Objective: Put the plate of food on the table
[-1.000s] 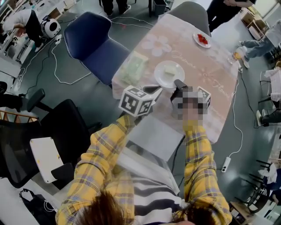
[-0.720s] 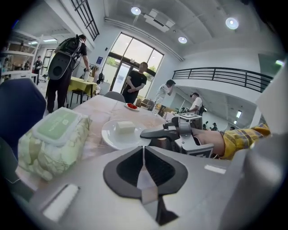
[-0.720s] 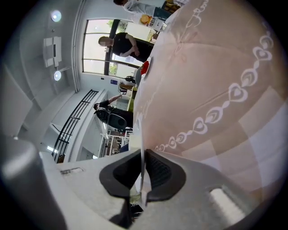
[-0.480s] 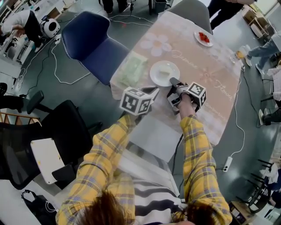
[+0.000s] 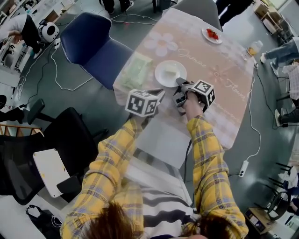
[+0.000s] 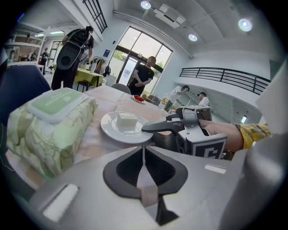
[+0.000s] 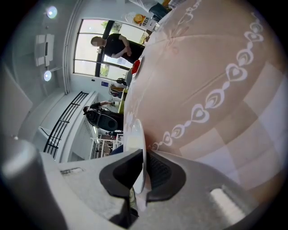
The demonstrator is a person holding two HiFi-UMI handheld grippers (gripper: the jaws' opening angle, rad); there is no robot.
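The plate (image 5: 170, 73) is white, carries one pale block of food (image 6: 126, 121), and lies at the near middle of the table (image 5: 219, 60), low over the pink cloth printed with flowers and hearts; whether its base touches the cloth cannot be told. The right gripper (image 5: 180, 83) pinches the plate's near rim: in the right gripper view the thin white edge (image 7: 138, 148) stands between the two dark jaws, which are closed onto it from both sides. In the left gripper view the same gripper (image 6: 155, 127) reaches in from the right, with one jaw lying over the rim. The left gripper (image 5: 159, 95) is just beside the right one, near the table's near edge and apart from the plate; its jaws (image 6: 144, 166) are pressed together with nothing between them. Both grippers are held by arms in yellow plaid sleeves (image 5: 112, 163). To the left of the plate, close to the table's edge, lies a green pack of wipes (image 5: 135, 71), apart from the plate. At the far end of the table stands a small plate of red food (image 5: 212, 35). A blue chair (image 5: 93, 44) stands at the table's left side and a grey chair (image 5: 196, 9) at its far end. A black office chair (image 5: 65, 140) stands on the floor, well apart from the table. In the left gripper view a person in black (image 6: 145, 81) stands beyond the table.
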